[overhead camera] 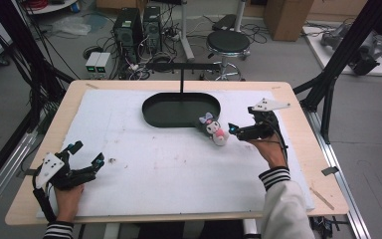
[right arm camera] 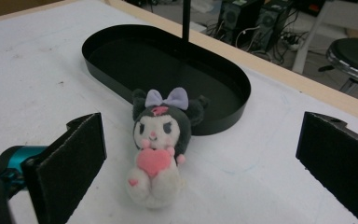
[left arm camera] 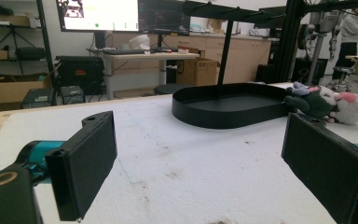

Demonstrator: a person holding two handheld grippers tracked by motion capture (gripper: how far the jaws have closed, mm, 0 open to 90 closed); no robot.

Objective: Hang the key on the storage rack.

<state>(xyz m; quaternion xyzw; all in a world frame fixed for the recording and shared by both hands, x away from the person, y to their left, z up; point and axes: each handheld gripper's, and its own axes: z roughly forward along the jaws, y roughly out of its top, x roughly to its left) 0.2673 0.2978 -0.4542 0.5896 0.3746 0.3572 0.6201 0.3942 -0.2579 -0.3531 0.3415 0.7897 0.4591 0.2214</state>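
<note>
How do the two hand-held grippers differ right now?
The right gripper points at the plush toy beside the black tray; the left gripper sits at the near left corner, far from the toy. The right one's grey plate looks level, the left's tilted. Both are open and empty.

1. Plush toy [right arm camera: 157, 149]: black hood, lilac bow, white body, pink heart.
2. Oval tray [right arm camera: 121, 51]: matte black.
3. Table cover [overhead camera: 179, 169]: white, faintly stained.
4. Sleeve cuffs [overhead camera: 273, 177]: black-and-white stripes, seemingly.
</note>
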